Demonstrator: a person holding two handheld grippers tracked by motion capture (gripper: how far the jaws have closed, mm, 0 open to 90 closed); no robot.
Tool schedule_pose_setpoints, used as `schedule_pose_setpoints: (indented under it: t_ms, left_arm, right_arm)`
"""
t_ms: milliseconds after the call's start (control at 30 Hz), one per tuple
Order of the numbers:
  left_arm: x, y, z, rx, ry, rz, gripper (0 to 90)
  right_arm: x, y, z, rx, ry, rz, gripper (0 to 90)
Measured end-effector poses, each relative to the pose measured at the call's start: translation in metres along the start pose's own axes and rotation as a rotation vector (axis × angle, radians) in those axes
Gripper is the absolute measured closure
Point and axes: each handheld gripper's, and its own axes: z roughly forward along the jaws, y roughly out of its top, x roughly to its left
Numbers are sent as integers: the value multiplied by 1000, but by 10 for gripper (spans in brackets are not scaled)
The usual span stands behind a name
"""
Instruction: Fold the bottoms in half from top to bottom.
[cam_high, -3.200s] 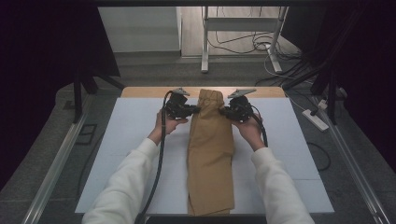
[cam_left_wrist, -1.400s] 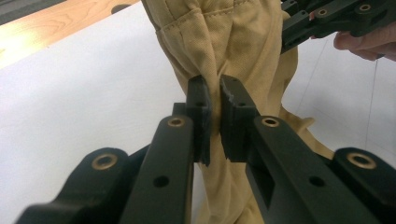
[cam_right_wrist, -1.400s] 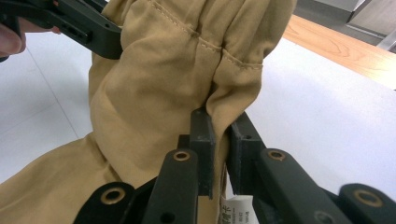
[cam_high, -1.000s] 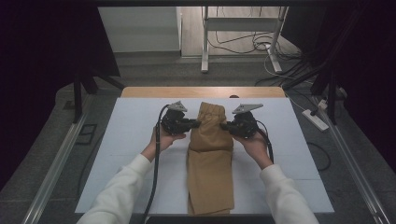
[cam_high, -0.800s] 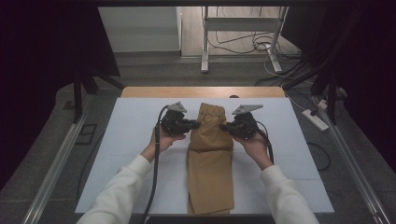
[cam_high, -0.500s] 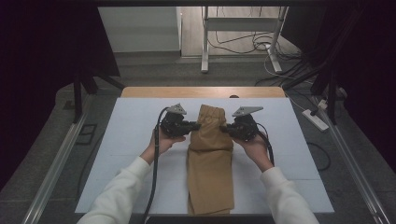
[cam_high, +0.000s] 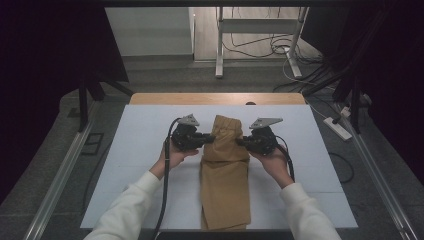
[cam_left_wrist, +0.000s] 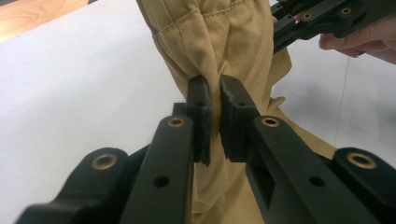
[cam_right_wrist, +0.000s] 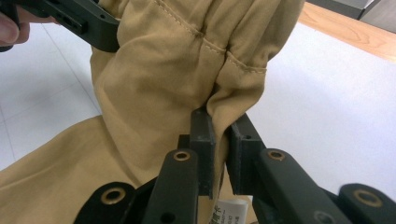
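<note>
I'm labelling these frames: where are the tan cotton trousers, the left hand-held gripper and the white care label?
Tan cotton trousers (cam_high: 225, 190): high view, flat legs.
Left hand-held gripper (cam_left_wrist: 214, 100): left gripper view, between fingertips.
White care label (cam_right_wrist: 229, 212): right gripper view, label face.

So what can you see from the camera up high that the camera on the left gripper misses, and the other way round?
High view: the whole tan trousers lying lengthwise on the white table, both forearms, and the cable-strewn floor beyond.

Left gripper view: the left gripper up close, its jaws pinching a bunched fold below the stitched waistband.

Both: the right gripper gripping the opposite edge, the lifted waist end, and the table's wooden far edge.
</note>
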Motion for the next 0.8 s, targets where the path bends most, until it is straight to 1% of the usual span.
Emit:
schedule_pose_setpoints:
  t_ms: [333, 800]
  left_arm:
    - [-4, -4, 0, 8, -6, 2, 824]
    - [-9, -11, 0, 17, -15, 4, 823]
  right_arm:
    - [4, -6, -1, 7, 4, 2, 820]
    - [10, -14, -3, -5, 13, 0, 820]
